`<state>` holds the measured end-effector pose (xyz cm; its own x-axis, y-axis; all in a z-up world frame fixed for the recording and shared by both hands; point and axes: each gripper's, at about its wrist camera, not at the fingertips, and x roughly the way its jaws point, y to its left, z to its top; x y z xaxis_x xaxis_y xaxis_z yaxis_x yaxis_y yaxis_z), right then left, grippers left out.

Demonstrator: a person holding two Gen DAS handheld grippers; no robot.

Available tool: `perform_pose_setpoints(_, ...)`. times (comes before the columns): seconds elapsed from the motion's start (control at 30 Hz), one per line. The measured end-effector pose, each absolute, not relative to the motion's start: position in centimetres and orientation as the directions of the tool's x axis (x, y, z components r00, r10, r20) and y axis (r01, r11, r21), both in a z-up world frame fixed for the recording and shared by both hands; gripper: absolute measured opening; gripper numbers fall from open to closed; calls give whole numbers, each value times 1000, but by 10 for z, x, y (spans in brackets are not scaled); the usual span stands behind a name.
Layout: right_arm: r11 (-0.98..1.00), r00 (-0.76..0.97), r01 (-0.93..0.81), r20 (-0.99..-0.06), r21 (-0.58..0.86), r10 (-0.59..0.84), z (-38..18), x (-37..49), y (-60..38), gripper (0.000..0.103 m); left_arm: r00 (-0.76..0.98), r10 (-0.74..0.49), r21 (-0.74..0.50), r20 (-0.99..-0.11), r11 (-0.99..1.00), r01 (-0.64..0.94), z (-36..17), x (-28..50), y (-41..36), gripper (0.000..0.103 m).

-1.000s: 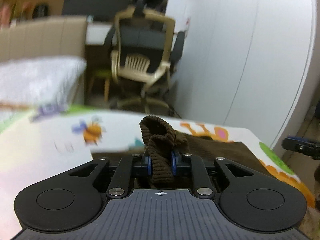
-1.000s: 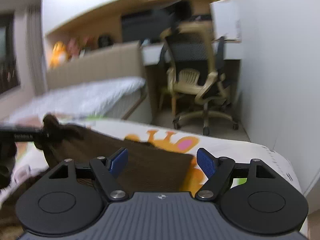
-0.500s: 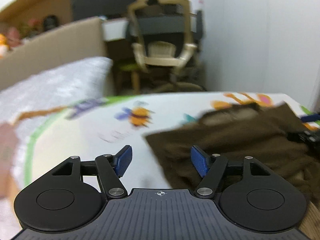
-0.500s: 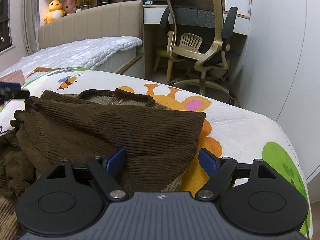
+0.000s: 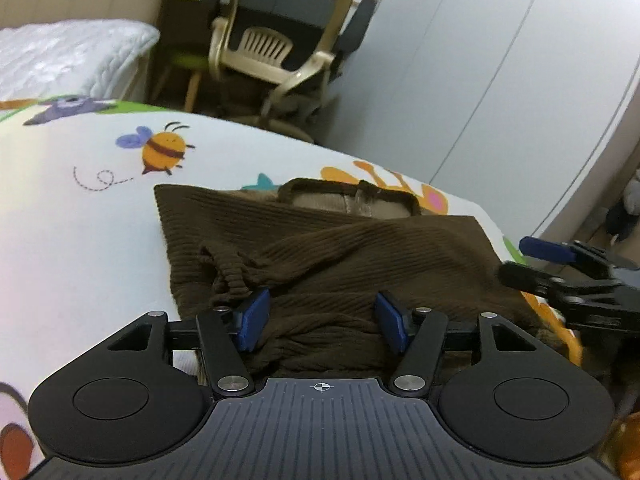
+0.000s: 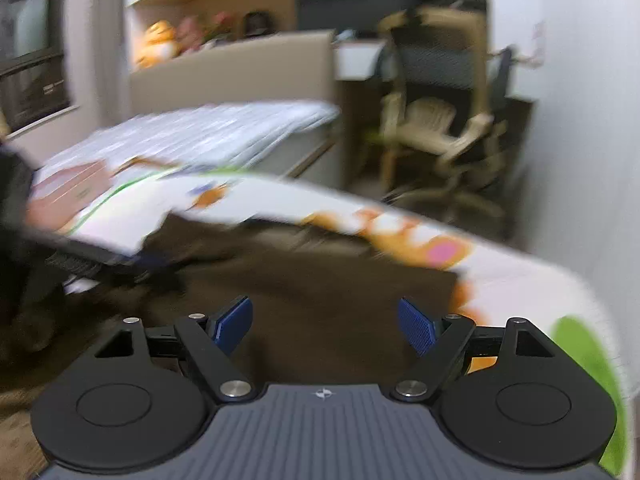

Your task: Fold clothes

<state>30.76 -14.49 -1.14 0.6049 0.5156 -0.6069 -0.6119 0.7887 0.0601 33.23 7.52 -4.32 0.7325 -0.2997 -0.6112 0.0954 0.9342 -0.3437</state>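
Bedroom, home: quilted bed [image 5: 72, 52] ahead-left, desk chair [image 5: 280, 44] straight ahead, plush toys [image 6: 160, 40] on headboard ledge, cartoon-print mat [image 5: 80, 200] below.

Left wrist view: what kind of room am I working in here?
Most likely a bedroom, perhaps a child's. A bed with a white quilted cover stands at the back, an office chair sits at a desk beside it, and the brown garment lies on a cartoon-print sheet.

A dark brown ribbed corduroy garment [image 5: 360, 248] with a paler tan lining lies on a white play mat [image 5: 80, 208] printed with an orange-and-brown striped bee [image 5: 162, 150], an orange giraffe and green patches, while both black tongs carry blue pads [image 5: 253, 318].
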Motion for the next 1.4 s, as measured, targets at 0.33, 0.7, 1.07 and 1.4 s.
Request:
perform_pose_setpoints(0.33,838,594,-450,-598,308,538,9,365,-205,68,749,-271,-405,-604,914,4,-20,331,120,87)
perform_pose_setpoints(0.7,793,507,-289,-617,536,602,-41,438,-201,57,721,-286,-505,-631,857,-102,-48,388,144,73)
perform_pose_setpoints(1.07,767,559,-426,-527,480,640,33,370,-210,12,734,-302,-443,-608,896,1,-34,378,117,14)
perform_pose_setpoints(1.4,763,540,-562,-557,320,631,42,216,-238,13,775,-373,-362,-510,911,201,20,217,108,15)
